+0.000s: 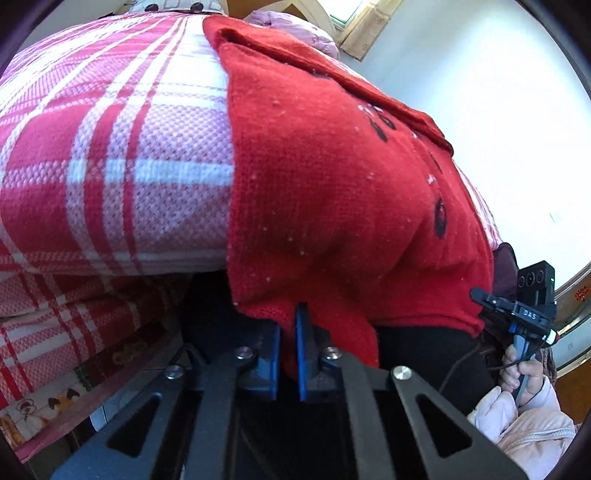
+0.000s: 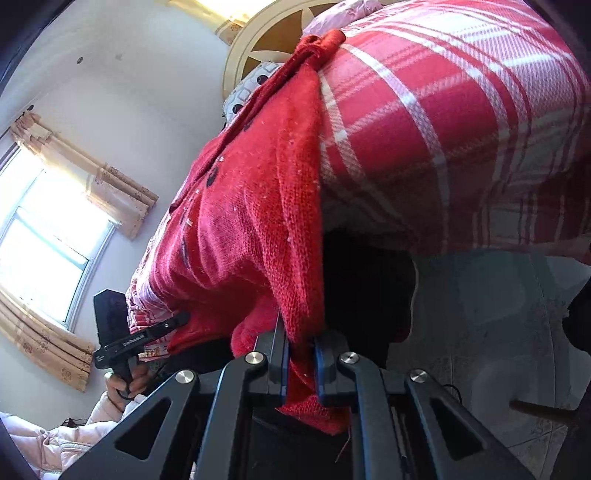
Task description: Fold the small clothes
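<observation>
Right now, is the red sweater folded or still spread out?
Spread, mostly: the red sweater lies flat across the checked bedspread, its near edge hanging off and pinched by both grippers. No finished fold shows.

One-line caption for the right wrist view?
Right claw clamps the red knit garment's hem, draped over a plaid bedspread.

Support: a bed (image 1: 110, 302), seen from low at its edge in both wrist views.
Covering: a red, pink and white plaid sheet (image 1: 110, 147) is spread over the top and hangs over the edge.
Layer beneath: a printed mattress side (image 1: 48, 402) is seen under the plaid sheet.
On the sheet: a red knitted garment (image 1: 332, 184) with dark markings is laid across the bed, its lower hem draped past the edge.
Far end: a pale pink bundle (image 1: 295, 26) and a spotted white fabric (image 2: 255, 81) are noted.
</observation>
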The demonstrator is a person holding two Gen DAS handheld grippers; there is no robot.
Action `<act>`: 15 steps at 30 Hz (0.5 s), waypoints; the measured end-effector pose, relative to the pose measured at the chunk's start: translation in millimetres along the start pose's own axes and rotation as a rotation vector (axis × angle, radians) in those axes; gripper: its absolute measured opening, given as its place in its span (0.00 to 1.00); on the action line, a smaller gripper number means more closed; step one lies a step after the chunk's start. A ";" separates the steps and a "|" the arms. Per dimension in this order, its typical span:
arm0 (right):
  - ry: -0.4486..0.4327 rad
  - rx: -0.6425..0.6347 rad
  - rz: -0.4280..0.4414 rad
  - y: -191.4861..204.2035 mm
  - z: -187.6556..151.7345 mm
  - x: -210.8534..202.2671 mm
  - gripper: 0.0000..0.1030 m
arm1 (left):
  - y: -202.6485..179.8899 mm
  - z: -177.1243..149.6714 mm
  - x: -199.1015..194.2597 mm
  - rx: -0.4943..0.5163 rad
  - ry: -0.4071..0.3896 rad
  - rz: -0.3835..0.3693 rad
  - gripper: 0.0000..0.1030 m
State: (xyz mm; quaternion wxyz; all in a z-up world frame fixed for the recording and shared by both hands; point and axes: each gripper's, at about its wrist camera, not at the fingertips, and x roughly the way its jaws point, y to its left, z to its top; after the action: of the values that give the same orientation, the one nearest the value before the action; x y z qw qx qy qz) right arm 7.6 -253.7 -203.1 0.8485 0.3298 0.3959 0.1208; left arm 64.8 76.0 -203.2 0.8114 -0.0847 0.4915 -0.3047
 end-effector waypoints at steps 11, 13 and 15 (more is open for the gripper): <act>0.061 0.101 0.018 -19.9 -5.8 22.5 0.36 | -3.2 9.1 13.0 -0.019 0.021 -0.002 0.07; 0.075 0.072 0.033 -15.9 -9.3 25.4 0.35 | -4.1 9.1 14.9 -0.021 0.027 0.000 0.07; 0.099 0.025 0.001 -7.6 -11.3 27.6 0.26 | -7.5 8.9 13.6 -0.010 0.022 0.004 0.07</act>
State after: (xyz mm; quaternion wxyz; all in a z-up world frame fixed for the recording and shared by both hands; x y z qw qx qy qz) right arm 16.8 -241.4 -229.7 0.8236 0.3341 0.4386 0.1328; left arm 73.8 60.7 -205.6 0.8062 -0.0843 0.5020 -0.3015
